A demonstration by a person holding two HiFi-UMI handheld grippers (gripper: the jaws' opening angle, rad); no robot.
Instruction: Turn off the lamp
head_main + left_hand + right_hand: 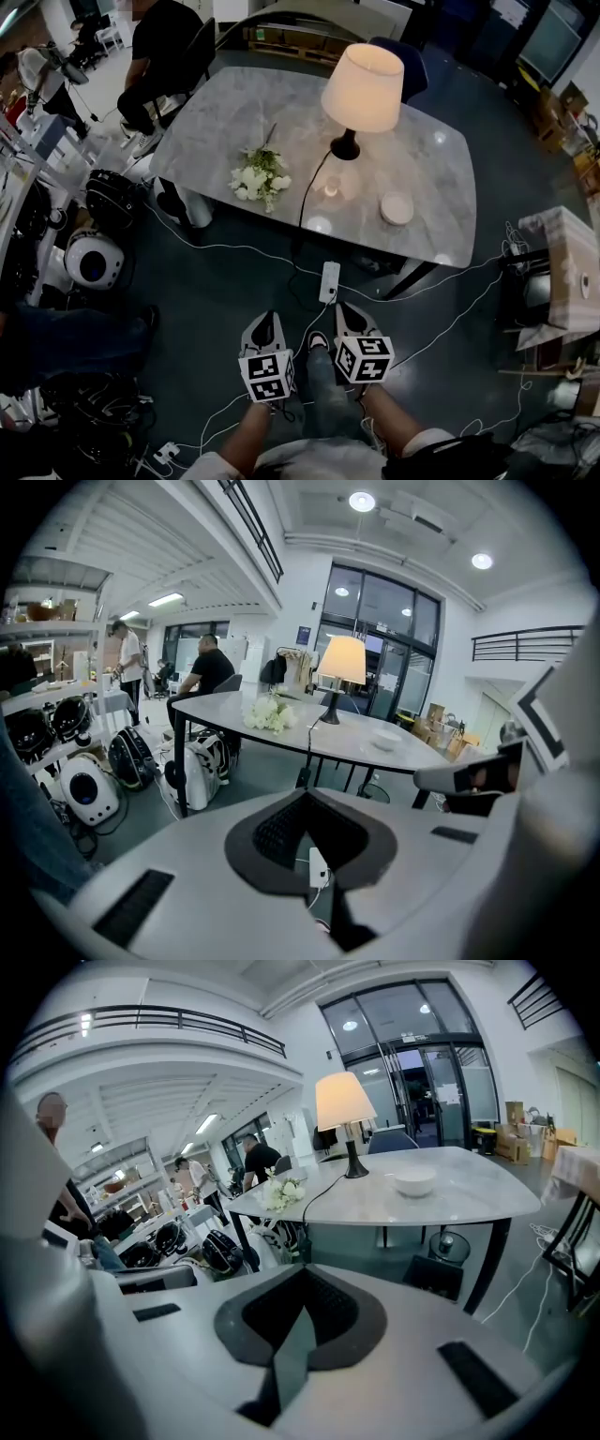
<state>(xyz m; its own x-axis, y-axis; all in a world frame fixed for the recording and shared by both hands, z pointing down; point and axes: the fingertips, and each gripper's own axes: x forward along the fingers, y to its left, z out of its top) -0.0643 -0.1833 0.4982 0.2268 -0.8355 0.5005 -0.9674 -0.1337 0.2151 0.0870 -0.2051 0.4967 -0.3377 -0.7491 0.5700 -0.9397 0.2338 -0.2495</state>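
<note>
- Left tool (266, 319): jaws clenched together, nothing between them. It hangs over the floor, well short of the counter's (216, 122) near edge, pointing toward the counter.
- Right tool (349, 309): jaws likewise clenched, empty. It sits just beside the left tool, equally short of the counter.
- Lamp (361, 89): upright on the counter, toward its far side, with a cream shade on a dark stem and base. The shade glows, so the lamp is on. Neither tool touches it.
- Lamp cord (309, 192): dark; runs from the base across the counter and drops over the near edge.
- White flowers (260, 178): lying on the counter, left of the lamp cord.
- White bowl (396, 207): on the counter, near its front edge, right of the cord.
- Power strip (329, 281): white, on the floor between the counter's near edge and the tools.
- Seated person (164, 47): at the counter's far left corner.
</note>
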